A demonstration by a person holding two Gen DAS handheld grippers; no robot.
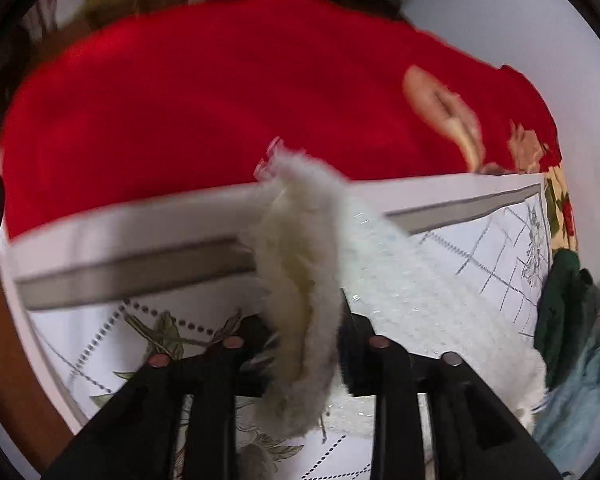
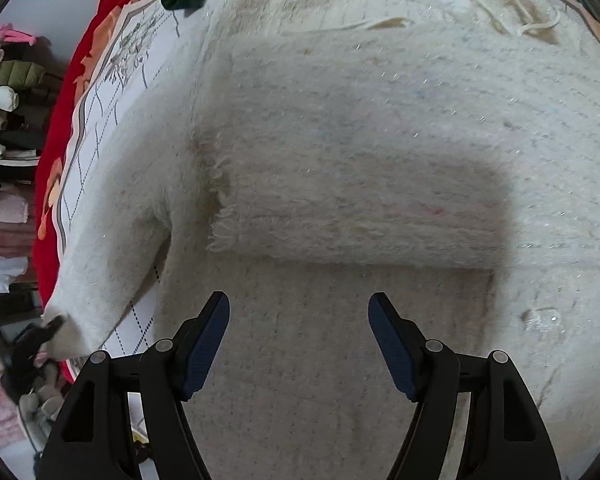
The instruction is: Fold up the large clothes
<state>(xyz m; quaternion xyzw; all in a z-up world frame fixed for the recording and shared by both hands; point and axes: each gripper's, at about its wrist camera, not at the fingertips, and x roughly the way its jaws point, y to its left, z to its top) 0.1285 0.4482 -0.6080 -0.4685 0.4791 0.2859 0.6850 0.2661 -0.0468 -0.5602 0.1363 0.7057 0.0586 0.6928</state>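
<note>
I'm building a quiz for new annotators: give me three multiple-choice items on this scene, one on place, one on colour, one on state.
1. Where does the white fuzzy sweater lie?
A on the patterned bedsheet
B on a chair
C on a hanger

2. What colour is the blanket beyond the sheet?
A blue
B red
C grey

3. The right tool is:
A shut on cloth
B open
C out of view

Answers: 1 A, sheet shows beside the sweater; 2 B, plainly red; 3 B, fingers apart, nothing between them.
</note>
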